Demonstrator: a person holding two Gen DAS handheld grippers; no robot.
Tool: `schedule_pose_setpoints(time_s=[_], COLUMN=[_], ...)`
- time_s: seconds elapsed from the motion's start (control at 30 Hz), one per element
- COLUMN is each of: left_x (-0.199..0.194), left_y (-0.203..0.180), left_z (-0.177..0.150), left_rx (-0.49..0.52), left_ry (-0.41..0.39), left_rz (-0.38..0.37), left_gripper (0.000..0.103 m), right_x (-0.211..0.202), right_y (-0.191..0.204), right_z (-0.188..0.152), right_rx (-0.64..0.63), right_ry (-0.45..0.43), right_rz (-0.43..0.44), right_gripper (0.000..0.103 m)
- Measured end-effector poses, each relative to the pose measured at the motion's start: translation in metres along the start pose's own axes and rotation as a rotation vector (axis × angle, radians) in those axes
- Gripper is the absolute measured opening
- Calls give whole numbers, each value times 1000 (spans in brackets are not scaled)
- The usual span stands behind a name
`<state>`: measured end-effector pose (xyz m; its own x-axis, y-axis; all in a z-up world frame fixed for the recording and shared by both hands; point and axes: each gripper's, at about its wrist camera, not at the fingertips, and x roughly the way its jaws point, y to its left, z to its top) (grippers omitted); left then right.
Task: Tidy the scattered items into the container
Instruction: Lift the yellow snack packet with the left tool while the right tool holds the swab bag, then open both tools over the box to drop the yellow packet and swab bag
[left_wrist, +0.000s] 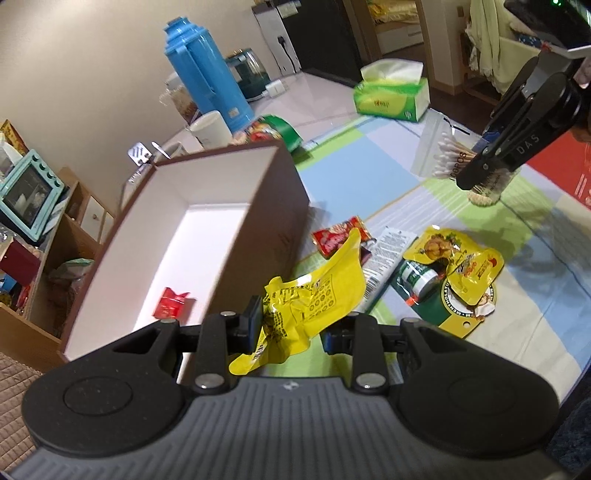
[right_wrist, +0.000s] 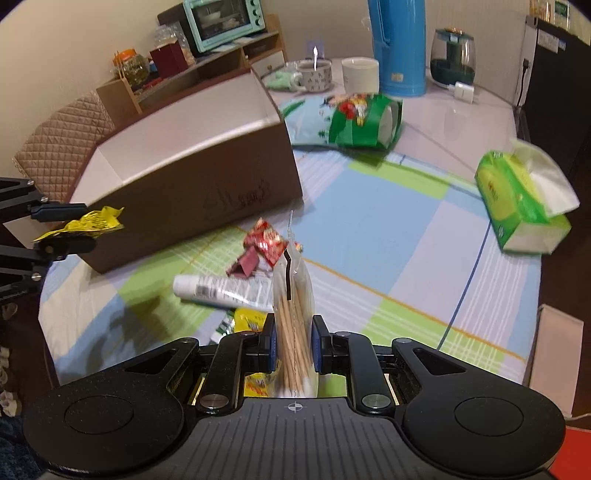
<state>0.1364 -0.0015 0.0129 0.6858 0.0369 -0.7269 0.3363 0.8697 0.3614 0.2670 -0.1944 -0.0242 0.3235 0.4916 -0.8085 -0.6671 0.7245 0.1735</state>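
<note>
Left claw (left_wrist: 291, 325) gripping a crumpled yellow wrapper (left_wrist: 314, 291) between its pads, holding it in the air just beside the near corner of the brown box (left_wrist: 284, 206), the wrapper's upper flap rising past the box's outer wall. Seen from the right wrist view, same left claw (right_wrist: 70, 229) pinching the yellow wrapper (right_wrist: 88, 221) in front of the brown box (right_wrist: 207, 177), not yet over the opening. Lying alone inside the box on its white floor, a small red packet (left_wrist: 171, 302).

Right claw (right_wrist: 293, 347) clamping a clear bag of cotton swabs (right_wrist: 293, 314) upright between its blue-lined pads, the sticks running up between the fingers. From the left wrist view, right claw (left_wrist: 480, 173) hanging above the checked cloth (left_wrist: 369, 162) with the bag of cotton swabs (left_wrist: 443, 147) pinched at its lower end, well apart from the box.

Resting on the cloth between both claws: a red snack packet (right_wrist: 267, 240), a white tube (right_wrist: 221, 290) lying flat just beside it, a second yellow pouch (left_wrist: 461, 262) and a green-capped small jar (left_wrist: 421, 277) touching that pouch. Sitting farther off on the bench (left_wrist: 321, 92), a green tissue pack (left_wrist: 391, 92) and a blue thermos (left_wrist: 207, 77).
</note>
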Motion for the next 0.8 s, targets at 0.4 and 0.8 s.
schedule_pose_setpoints(time_s=[0.4,0.8], left_x=[-35,26], left_y=[74,145], left_z=[-3,14], left_rx=[10,124], left_ry=[-38,16], left_rz=[82,49], left_gripper=[26,27], right_x=[-18,63], right_y=[39,103], right_z=[73,188], right_rx=[-120,-301], right_ry=[-94,-37], right_rz=[42,108], right_gripper=[16,16])
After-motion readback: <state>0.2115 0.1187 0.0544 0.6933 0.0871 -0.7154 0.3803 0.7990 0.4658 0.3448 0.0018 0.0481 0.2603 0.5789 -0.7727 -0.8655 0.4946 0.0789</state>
